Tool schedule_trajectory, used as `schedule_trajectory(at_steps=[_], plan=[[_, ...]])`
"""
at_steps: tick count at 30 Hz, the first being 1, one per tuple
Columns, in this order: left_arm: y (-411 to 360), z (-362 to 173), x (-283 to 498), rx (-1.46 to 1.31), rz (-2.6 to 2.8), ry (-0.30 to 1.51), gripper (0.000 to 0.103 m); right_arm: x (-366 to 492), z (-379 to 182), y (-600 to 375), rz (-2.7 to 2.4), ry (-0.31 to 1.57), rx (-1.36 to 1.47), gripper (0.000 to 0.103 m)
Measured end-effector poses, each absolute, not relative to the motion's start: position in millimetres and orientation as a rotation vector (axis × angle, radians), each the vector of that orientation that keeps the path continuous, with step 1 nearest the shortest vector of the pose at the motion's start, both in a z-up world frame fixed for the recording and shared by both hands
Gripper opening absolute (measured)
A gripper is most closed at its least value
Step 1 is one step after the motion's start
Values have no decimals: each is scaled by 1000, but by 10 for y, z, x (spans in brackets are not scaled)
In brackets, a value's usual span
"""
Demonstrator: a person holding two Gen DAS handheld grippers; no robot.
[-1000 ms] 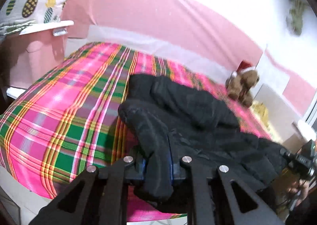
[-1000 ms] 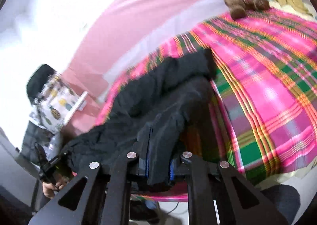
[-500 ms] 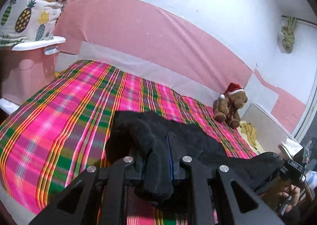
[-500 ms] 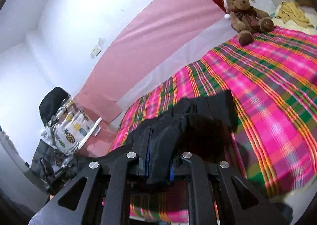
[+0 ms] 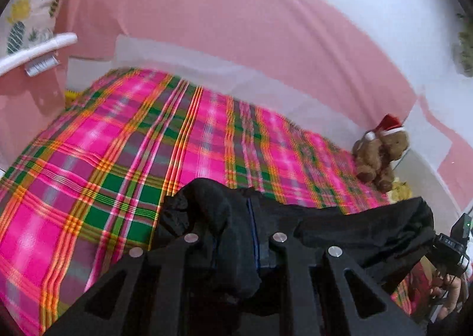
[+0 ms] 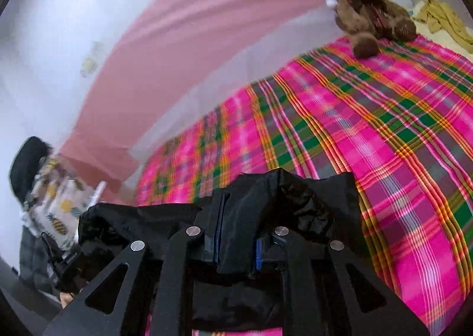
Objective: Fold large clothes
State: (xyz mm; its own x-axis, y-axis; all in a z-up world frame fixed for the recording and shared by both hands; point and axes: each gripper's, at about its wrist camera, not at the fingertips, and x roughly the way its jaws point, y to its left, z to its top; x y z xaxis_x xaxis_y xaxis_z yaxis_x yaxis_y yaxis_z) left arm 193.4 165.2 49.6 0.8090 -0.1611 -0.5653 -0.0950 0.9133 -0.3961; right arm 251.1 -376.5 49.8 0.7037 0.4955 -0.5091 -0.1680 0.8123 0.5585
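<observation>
A large black garment (image 5: 340, 226) hangs stretched between my two grippers above the near edge of the bed. My left gripper (image 5: 235, 235) is shut on one bunched corner of it. My right gripper (image 6: 236, 232) is shut on the other corner (image 6: 266, 197). The right gripper also shows at the right edge of the left wrist view (image 5: 452, 244), and the left gripper at the lower left of the right wrist view (image 6: 68, 262). The cloth sags between them, off the bedspread.
The bed has a pink, green and orange plaid spread (image 5: 133, 144). A brown teddy bear in a red hat (image 5: 381, 155) sits at its far right corner. A pink wall panel (image 5: 236, 28) runs behind. A pineapple-print cushion (image 5: 26, 19) lies on a pink stand at left.
The garment has been lifted off the bedspread and pulled toward the near edge. It now hangs taut between both grippers, where it lay spread on the bed a second ago.
</observation>
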Motion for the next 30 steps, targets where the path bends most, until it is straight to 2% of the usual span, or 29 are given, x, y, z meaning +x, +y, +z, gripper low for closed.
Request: schedule_trajectory(at_steps=[8, 12, 17, 20, 22, 25, 30], plan=[[1665, -240, 2588, -463, -16, 764, 24, 3349, -217, -3625, 317, 900, 526, 21], [1658, -245, 2630, -468, -38, 768, 27, 3480, -382, -3582, 317, 920, 540, 22], [1756, -35, 2592, -495, -91, 751, 34, 3476, -244, -3660, 360, 943, 571, 24], [1802, 102, 2569, -517, -114, 729, 46, 3461, -87, -3752, 410, 929, 628, 34], [1834, 194, 2546, -547, -124, 708, 60, 3437, 30, -3810, 447, 906, 685, 51], [1871, 322, 2489, -556, -94, 659, 71, 3367, 206, -3864, 464, 858, 709, 62], [1791, 513, 2342, -486, -61, 605, 74, 3124, 479, -3784, 385, 744, 561, 64]])
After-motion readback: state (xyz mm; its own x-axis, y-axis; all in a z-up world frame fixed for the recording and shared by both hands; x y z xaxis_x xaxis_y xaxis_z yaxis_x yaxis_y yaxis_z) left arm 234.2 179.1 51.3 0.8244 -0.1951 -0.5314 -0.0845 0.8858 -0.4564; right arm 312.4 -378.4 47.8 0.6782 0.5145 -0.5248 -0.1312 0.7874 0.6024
